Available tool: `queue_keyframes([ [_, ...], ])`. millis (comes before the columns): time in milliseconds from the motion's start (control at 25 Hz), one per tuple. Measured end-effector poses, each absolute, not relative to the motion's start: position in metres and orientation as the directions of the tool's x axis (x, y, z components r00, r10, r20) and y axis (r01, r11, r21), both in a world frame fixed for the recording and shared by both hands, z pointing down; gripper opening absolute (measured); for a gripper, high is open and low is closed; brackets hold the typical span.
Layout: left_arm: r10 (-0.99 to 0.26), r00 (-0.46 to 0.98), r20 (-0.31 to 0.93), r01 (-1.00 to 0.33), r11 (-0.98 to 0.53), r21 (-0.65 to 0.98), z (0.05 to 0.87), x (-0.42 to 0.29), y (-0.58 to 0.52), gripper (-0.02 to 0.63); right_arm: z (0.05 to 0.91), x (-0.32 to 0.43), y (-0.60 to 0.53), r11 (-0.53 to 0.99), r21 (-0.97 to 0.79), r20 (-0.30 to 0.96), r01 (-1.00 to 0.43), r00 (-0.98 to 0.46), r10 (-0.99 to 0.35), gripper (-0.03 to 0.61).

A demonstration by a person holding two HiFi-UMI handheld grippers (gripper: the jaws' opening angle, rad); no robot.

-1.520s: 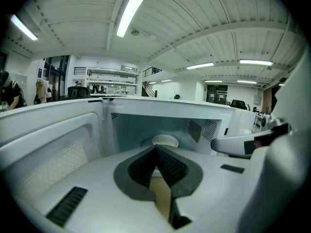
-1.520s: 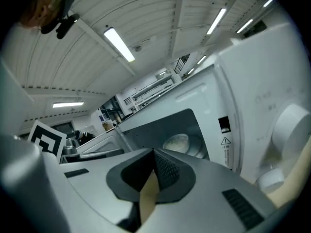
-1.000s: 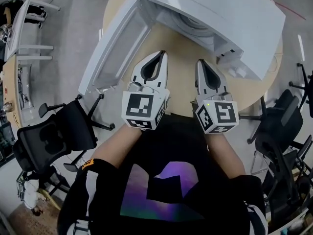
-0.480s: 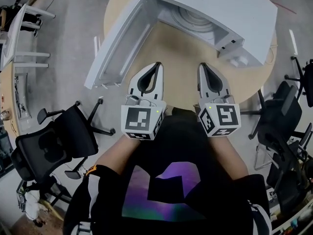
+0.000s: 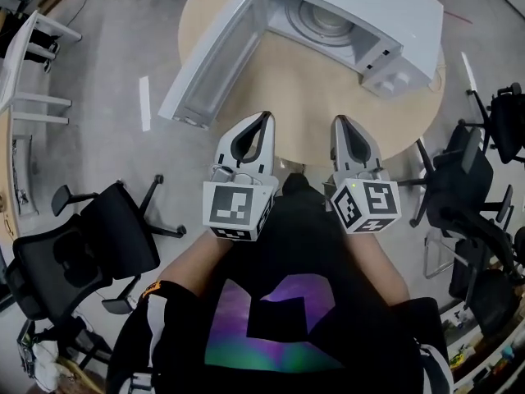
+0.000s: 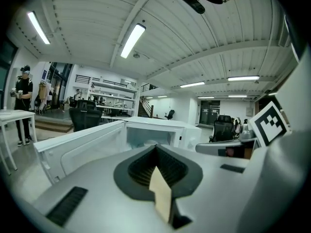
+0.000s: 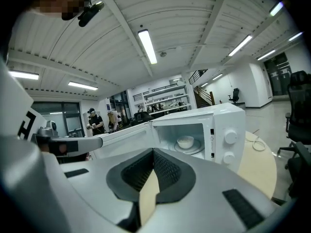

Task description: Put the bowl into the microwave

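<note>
Far across the round wooden desk I see one white microwave, its door swung open to the left, with one pale bowl on the turntable inside. Near me, the left hand-held gripper and right hand-held gripper are both pinched together, empty. Left and right stand several black office chairs.

No readable words or numbers showing anywhere, square markers on the left gripper and right gripper carrying only black-and-white patterns, small label on the microwave front appearing too tiny to read, orange sleeve tag looking too blurred to read.
</note>
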State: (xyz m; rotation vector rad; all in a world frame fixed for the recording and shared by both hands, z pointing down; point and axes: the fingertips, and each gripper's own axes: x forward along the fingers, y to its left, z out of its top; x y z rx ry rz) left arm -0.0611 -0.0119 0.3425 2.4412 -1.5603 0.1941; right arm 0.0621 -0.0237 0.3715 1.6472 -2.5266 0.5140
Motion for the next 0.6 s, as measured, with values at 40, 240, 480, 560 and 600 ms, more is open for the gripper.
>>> queue_keyframes([
  [40,-0.871,0.433,0.232,-0.901,-0.413,0.132,0.342,-0.062,-0.004,0.046,0.37,0.061,-0.016,0.356,-0.229,0.247,-0.906,-0.408,-0.879,0.017],
  [240,-0.852,0.482,0.205,-0.876,-0.46,0.147,0.338,-0.064,0.032,0.046,0.364,0.058,0.021,0.326,-0.201,0.246,-0.924,-0.369,-0.896,0.017],
  [480,-0.838,0.51,0.195,-0.86,-0.489,0.149,0.336,-0.063,0.062,0.046,0.361,0.055,0.056,0.313,-0.175,0.256,-0.934,-0.35,-0.901,0.017],
  [560,-0.837,0.509,0.202,-0.861,-0.488,0.144,0.338,-0.063,0.068,0.046,0.36,0.055,0.065,0.314,-0.172,0.257,-0.934,-0.35,-0.901,0.017],
  [600,-0.838,0.506,0.205,-0.862,-0.487,0.14,0.338,-0.063,0.071,0.046,0.36,0.055,0.068,0.316,-0.171,0.256,-0.933,-0.352,-0.9,0.017],
])
